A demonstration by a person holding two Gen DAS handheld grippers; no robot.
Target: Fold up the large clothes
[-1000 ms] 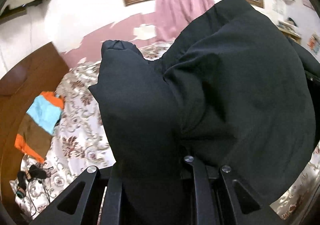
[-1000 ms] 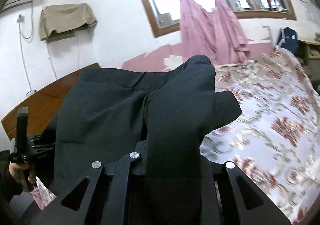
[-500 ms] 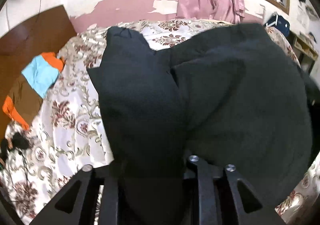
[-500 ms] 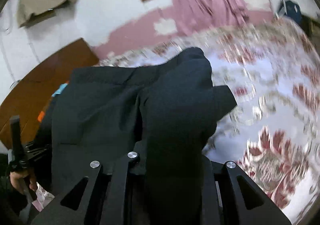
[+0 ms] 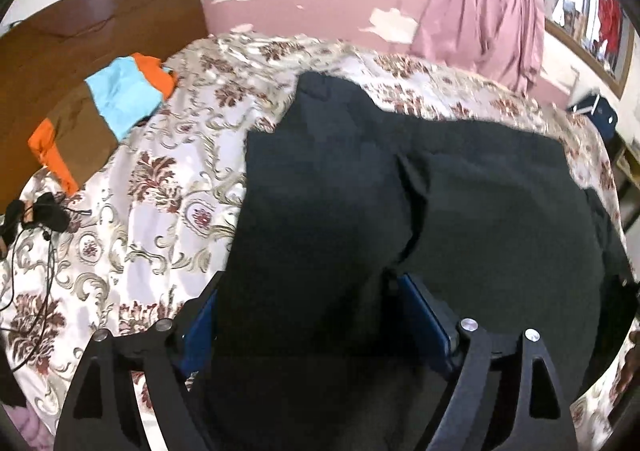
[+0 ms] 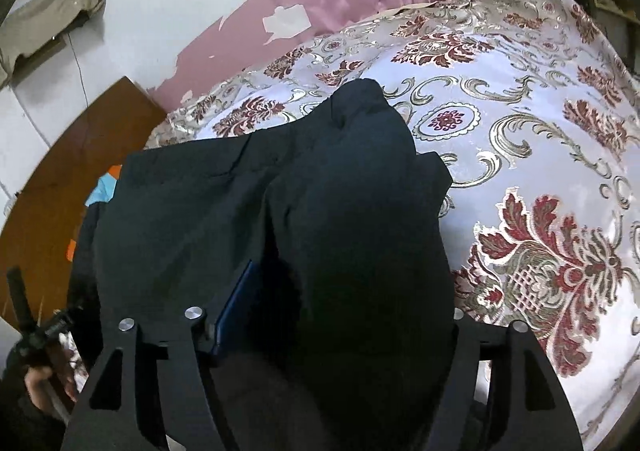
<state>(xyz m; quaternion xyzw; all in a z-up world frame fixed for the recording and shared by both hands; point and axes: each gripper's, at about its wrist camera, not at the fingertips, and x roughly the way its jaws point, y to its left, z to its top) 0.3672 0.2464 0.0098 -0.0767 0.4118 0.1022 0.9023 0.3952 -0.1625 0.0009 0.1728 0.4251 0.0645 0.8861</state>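
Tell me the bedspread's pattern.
Pale bedspread with dark red flowers and gold scrolls, clearest in the right wrist view.

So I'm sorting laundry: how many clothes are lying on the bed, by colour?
Black garment: 1
Orange, blue and brown garment: 1
Total: 2

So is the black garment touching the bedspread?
Touching. In the right wrist view the black garment lies spread flat on the bedspread, no gap at its edges.
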